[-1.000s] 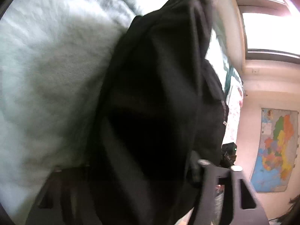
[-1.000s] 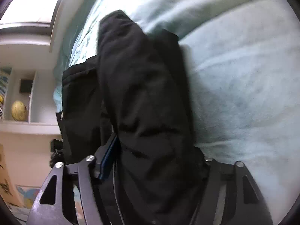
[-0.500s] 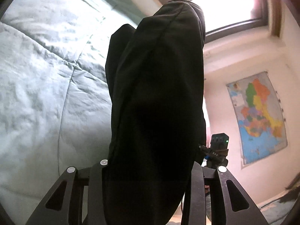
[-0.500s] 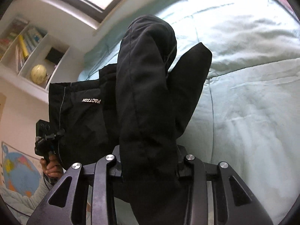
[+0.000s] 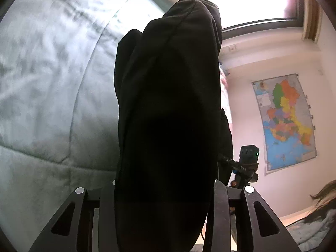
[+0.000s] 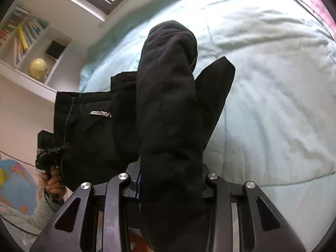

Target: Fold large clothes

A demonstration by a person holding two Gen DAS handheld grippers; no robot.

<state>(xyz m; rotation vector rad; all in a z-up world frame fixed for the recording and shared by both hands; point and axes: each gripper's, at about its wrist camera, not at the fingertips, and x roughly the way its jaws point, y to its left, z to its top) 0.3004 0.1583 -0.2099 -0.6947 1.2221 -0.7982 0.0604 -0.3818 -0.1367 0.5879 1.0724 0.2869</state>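
Left claw: clamped on a thick bunch of the black garment; the cloth fills the gap between its two fingers and rises ahead of it in a tall dark fold.
Right claw: likewise shut on a bunched part of the same garment, the cloth wedged between both fingers and standing up in front of the lens.
Where the garment is: held between the two claws, lifted off the bed; in the right view a flat panel with a small pale logo stretches across toward the other claw, gripped in a person's hand. One corner sticks out to the right, hanging free.
Step in hand: I judge this the lift before a fold, with the garment raised by two grips and stretched between them.
Next move: probably carry both grips over the bed together and lay the cloth down flat, keeping the span taut so the loose corner does not tuck under.
Bed: a pale green quilt lies below and beyond the garment, bare where it shows.
Far off: a shelf with books and a globe in the right view; a coloured wall map and a bright window in the left view.
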